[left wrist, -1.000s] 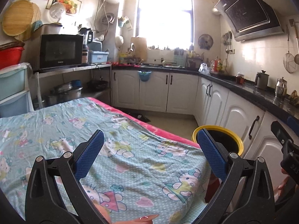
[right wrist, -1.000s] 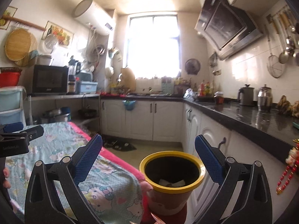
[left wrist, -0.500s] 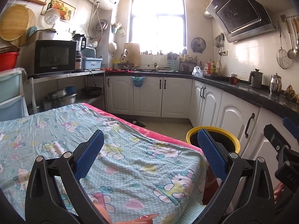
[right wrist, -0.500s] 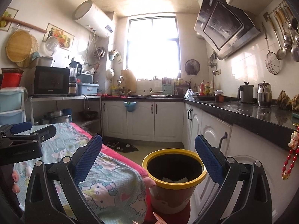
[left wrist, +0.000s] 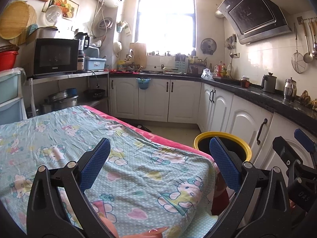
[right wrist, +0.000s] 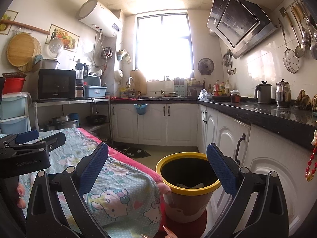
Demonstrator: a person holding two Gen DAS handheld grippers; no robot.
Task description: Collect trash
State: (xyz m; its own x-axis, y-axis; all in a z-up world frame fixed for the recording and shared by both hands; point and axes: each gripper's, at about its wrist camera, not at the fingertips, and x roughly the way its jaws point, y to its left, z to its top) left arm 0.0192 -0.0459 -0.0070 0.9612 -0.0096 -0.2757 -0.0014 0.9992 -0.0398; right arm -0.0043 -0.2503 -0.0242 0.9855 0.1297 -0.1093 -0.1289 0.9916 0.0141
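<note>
A yellow-rimmed trash bin (right wrist: 188, 186) stands on a red stool beside the table's right corner, with pale scraps of paper (right wrist: 191, 185) lying inside. My right gripper (right wrist: 157, 165) hangs open above the bin's near side, empty. My left gripper (left wrist: 158, 163) is open and empty over the cartoon-print cloth on the table (left wrist: 59, 138). The bin's rim (left wrist: 221, 136) shows past the left gripper's right finger. Each gripper appears at the edge of the other's view. No loose trash shows on the cloth.
White cabinets (right wrist: 150, 123) under a black counter (right wrist: 267, 111) run along the back and right. A shelf with a microwave (left wrist: 55, 55) and pots stands at the left. Bare floor (right wrist: 154, 154) lies between table and cabinets. A red bead string (right wrist: 311, 162) hangs at the right.
Both grippers have risen and tilted upward, so the bin and cloth sit lower in view. Both stay open and empty.
</note>
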